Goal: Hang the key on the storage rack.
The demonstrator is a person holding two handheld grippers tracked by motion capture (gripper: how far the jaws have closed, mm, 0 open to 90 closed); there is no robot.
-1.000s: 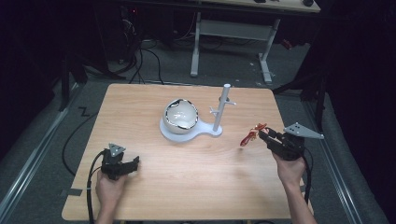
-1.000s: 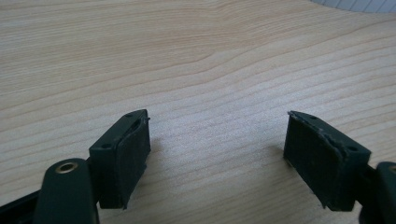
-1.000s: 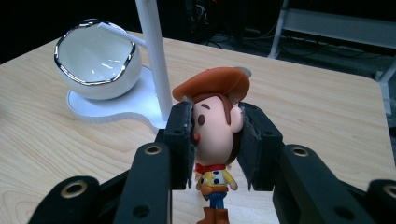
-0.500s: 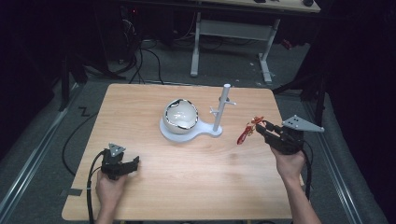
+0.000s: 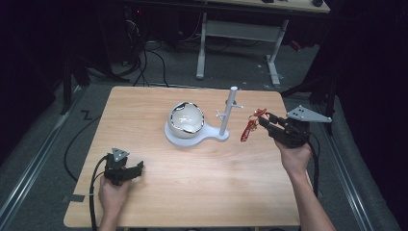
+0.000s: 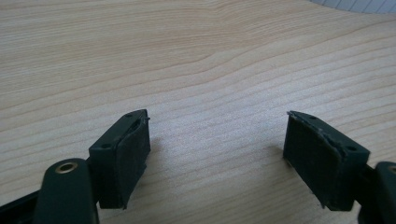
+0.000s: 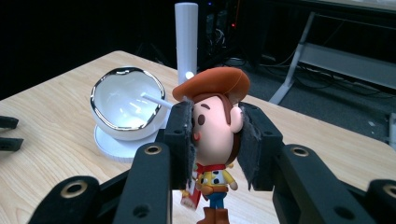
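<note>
A small cowboy figure (image 7: pixel 215 126) with a brown hat and a red strap hangs in my right gripper (image 7: pixel 215 140), whose jaws are shut on its head. In the high view the figure (image 5: pixel 250 126) dangles above the table, right of the white post (image 5: pixel 230 108), with the right gripper (image 5: pixel 263 118) just behind it. The post carries short pegs and stands on a white base (image 5: pixel 211 135) beside a tilted white bowl (image 5: pixel 186 118). My left gripper (image 5: pixel 137 167) rests low at the table's front left. In its own view, the left gripper (image 6: pixel 217 154) is open over bare wood.
The bowl (image 7: pixel 123 100) and post (image 7: pixel 187 32) lie straight ahead of the right gripper. The wooden table (image 5: pixel 144 110) has bare room in front of the stand. A white desk frame (image 5: pixel 240 33) and cables are on the floor beyond.
My right gripper has carried the cowboy figure up and away from the person, closer to the white post. The left gripper has stayed put.
</note>
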